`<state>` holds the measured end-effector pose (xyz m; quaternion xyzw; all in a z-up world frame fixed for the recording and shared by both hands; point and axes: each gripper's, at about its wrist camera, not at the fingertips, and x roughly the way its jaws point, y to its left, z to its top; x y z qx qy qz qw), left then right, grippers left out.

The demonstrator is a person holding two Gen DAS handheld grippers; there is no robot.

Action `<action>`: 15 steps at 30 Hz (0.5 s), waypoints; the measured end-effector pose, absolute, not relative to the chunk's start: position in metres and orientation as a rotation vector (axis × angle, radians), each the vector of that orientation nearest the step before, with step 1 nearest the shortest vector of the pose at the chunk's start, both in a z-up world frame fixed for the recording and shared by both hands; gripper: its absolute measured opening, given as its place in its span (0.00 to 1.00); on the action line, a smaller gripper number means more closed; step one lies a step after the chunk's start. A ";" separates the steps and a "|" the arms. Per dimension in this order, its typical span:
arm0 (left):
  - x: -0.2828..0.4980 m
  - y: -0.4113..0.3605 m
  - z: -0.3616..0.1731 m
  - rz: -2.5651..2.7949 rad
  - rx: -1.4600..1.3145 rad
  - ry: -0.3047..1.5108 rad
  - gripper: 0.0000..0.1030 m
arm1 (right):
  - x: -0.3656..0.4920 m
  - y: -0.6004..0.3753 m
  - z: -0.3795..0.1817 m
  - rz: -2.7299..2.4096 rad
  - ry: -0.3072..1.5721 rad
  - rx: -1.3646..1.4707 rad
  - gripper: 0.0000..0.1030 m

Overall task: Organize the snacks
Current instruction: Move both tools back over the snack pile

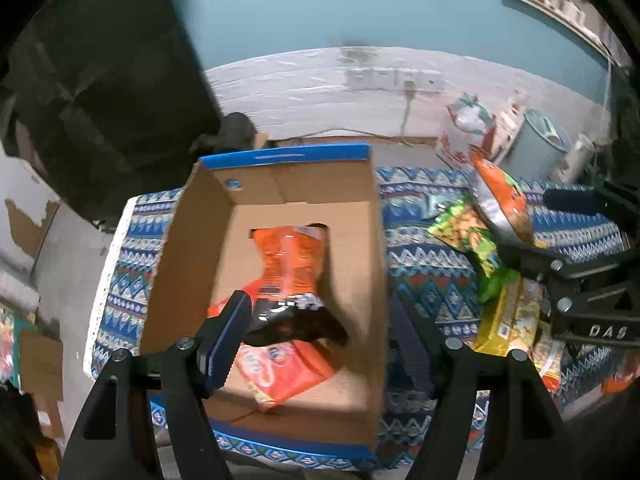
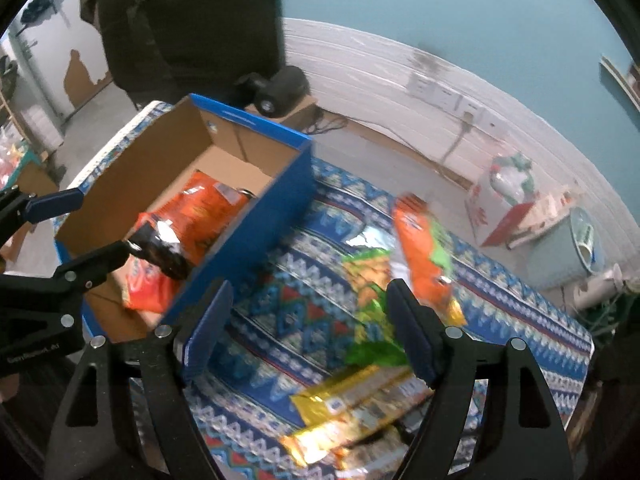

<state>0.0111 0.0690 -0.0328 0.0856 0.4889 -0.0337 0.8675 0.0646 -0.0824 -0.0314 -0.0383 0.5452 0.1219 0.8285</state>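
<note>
A blue cardboard box (image 1: 192, 216) (image 2: 256, 232) stands open on the patterned cloth. Inside lie an orange-and-black chip bag (image 1: 288, 272) (image 2: 192, 220) and an orange packet (image 1: 280, 372) (image 2: 146, 292). My left gripper (image 1: 320, 336) is open over the box, its fingers straddling the box's right wall; it holds nothing. My right gripper (image 2: 308, 328) is open and empty above the cloth. An orange snack bag (image 2: 420, 256) (image 1: 500, 196) sits tilted just beyond its right finger. Green bags (image 2: 368, 280) (image 1: 468, 232) and yellow packets (image 2: 360, 408) (image 1: 508, 320) lie beside it.
The patterned cloth (image 2: 288, 308) covers a low surface that ends near the wall. A white box (image 2: 496, 208), a grey bin (image 2: 568, 248) and a power strip (image 1: 392, 78) stand at the back. A dark object (image 2: 280, 88) sits behind the box.
</note>
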 end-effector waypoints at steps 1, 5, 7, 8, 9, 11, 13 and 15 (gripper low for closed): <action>0.011 0.062 -0.034 -0.081 0.189 1.029 0.71 | 0.062 -0.090 -0.032 0.248 1.158 -0.076 0.76; 0.008 0.038 -0.040 -0.118 0.224 1.049 0.71 | 0.049 -0.122 -0.038 0.207 1.170 -0.046 0.76; 0.005 0.025 -0.043 -0.138 0.238 1.061 0.71 | 0.042 -0.137 -0.041 0.185 1.174 -0.032 0.76; 0.005 0.021 -0.044 -0.148 0.241 1.066 0.71 | 0.038 -0.147 -0.043 0.171 1.178 -0.023 0.76; 0.004 0.016 -0.045 -0.159 0.244 1.073 0.71 | 0.035 -0.156 -0.045 0.158 1.184 -0.014 0.76; 0.002 0.005 -0.047 -0.180 0.251 1.080 0.71 | 0.028 -0.171 -0.047 0.139 1.191 0.001 0.76; 0.001 -0.007 -0.049 -0.195 0.266 1.087 0.71 | 0.022 -0.186 -0.049 0.115 1.199 0.014 0.76; -0.001 -0.017 -0.051 -0.209 0.278 1.095 0.71 | 0.016 -0.202 -0.053 0.087 1.208 0.027 0.76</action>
